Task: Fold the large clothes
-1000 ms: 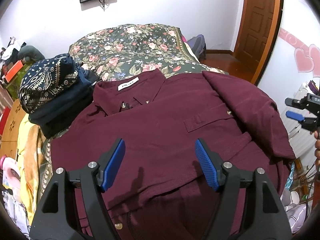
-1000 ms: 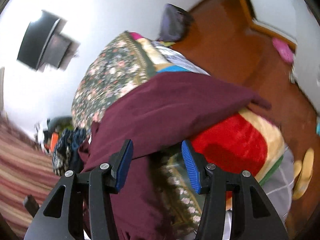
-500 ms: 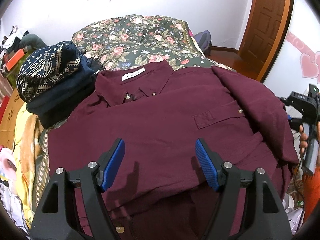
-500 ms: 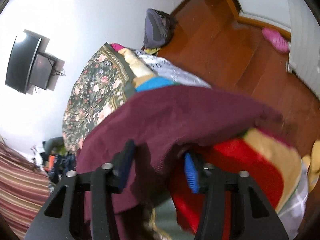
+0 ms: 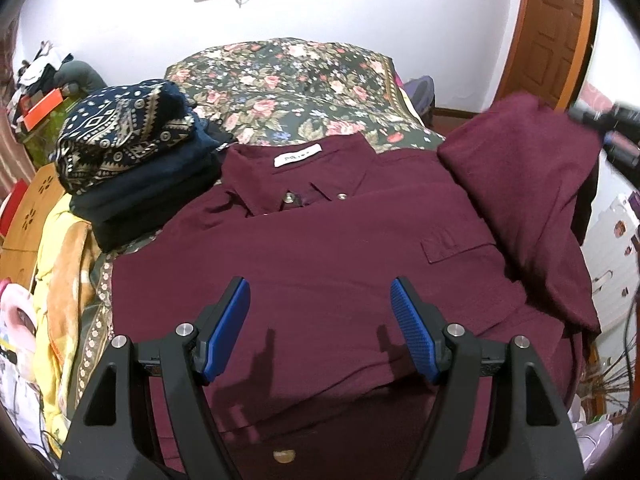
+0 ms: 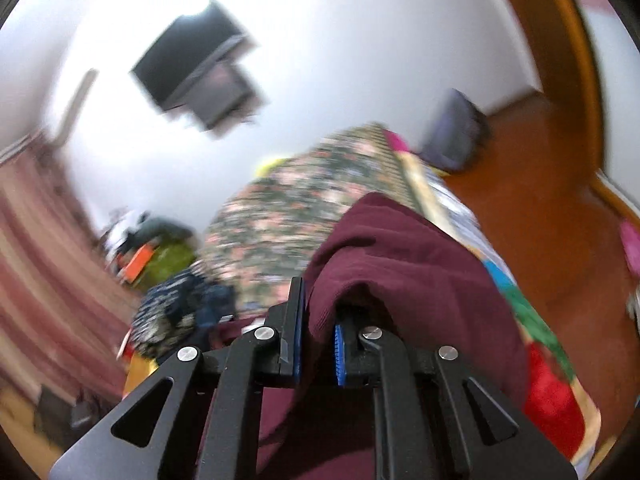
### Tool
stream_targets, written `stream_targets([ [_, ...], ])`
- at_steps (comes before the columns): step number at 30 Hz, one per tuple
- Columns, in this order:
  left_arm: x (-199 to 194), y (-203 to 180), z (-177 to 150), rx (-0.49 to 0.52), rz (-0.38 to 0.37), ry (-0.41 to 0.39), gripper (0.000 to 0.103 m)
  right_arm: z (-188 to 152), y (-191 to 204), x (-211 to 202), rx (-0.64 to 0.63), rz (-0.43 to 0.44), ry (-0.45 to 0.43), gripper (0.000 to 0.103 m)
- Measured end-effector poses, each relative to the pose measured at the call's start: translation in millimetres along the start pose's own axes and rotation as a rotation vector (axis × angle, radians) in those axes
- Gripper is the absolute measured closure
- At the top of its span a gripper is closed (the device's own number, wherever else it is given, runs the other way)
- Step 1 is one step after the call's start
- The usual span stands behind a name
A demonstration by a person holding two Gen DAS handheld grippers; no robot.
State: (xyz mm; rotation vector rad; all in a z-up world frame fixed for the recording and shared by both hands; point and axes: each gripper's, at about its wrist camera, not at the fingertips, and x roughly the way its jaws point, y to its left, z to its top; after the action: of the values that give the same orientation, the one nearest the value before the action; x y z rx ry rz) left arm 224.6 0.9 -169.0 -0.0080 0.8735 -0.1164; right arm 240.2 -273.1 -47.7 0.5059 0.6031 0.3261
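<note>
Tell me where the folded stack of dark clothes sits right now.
In the left wrist view the folded stack of dark clothes sits on the left side, on the floral bedspread, touching the maroon shirt's collar end.

– What colour is seen on the shirt in front of the left gripper?
– Dark red, with a white label.
– And the blanket behind it?
– Green, dotted with pink flowers. Blue pads are seen on the black gripper.

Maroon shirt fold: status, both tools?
Right tool shut on the sleeve, lifted. Left tool open above the maroon shirt, spread collar-up on the bed. Folded clothes stack beside the collar, off the shirt.
</note>
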Motion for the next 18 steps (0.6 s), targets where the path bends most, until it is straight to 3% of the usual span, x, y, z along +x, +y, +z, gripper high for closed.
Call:
stream_targets([
  [5,-10.6,19.8,-5.5,-0.045,0.003,-0.026,0.031,-9.2,81.6,15.2,-0.167,0.167,0.059,0.092],
  [10,-25.1,43.1,-15.5,-0.084,0.027,-0.050,0.031,-45.9,144.4,50.1,-0.292,0.270,0.176,0.092],
  [15,-41.9,75.2,-28.8,-0.146,0.077,-0.071,0.031,-101.1,171.1,93.8,-0.328,0.301,0.381,0.092],
  [18,-49.2,94.1,-37.0,-0.185,0.103,-0.075,0.031,-131.6,167.2,118.0,-0.304,0.280,0.487,0.092],
])
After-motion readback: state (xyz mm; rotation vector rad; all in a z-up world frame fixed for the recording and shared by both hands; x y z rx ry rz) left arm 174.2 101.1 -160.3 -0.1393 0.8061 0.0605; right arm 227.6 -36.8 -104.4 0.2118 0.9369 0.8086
